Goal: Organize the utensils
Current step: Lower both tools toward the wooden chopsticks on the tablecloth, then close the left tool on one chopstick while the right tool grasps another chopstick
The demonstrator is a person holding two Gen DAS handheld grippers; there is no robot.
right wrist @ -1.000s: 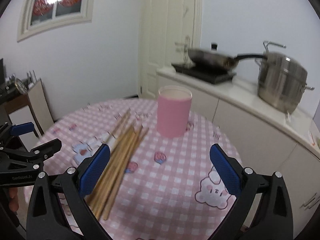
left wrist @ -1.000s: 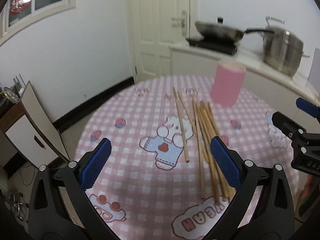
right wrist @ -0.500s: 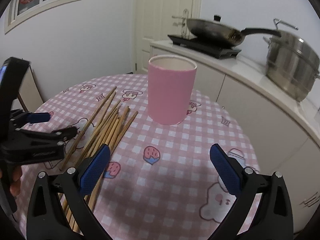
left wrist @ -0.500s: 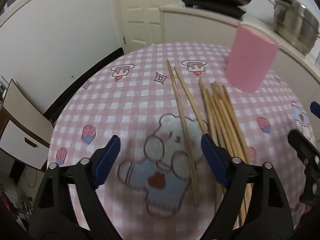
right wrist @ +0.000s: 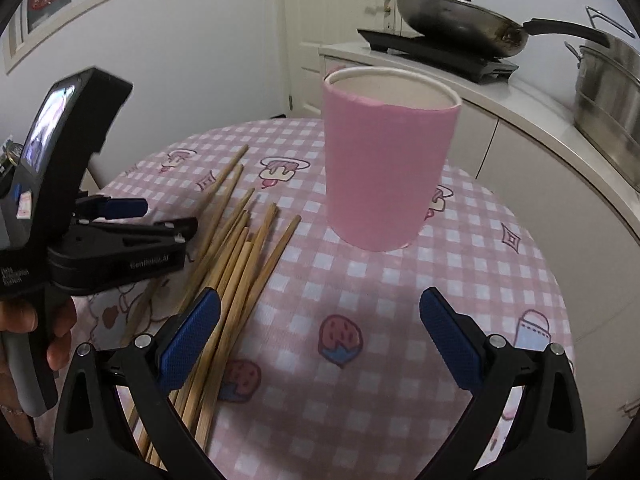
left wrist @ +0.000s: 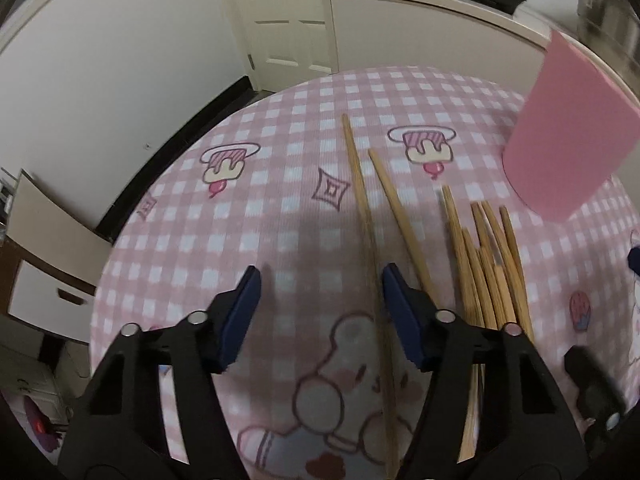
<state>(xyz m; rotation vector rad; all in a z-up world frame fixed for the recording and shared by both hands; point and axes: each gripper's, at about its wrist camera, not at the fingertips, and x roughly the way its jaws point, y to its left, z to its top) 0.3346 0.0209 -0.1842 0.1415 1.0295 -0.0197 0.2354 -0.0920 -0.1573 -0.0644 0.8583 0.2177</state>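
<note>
Left wrist view: left hand-held gripper (left wrist: 320,300), jaws closing, straddles one chopstick (left wrist: 362,216) at frame centre; next, pinch, carry to cup (left wrist: 568,140).

Wooden chopsticks (right wrist: 236,256) flat, loosely fanned; pink cup (right wrist: 384,160) upright, empty, just beside.
</note>
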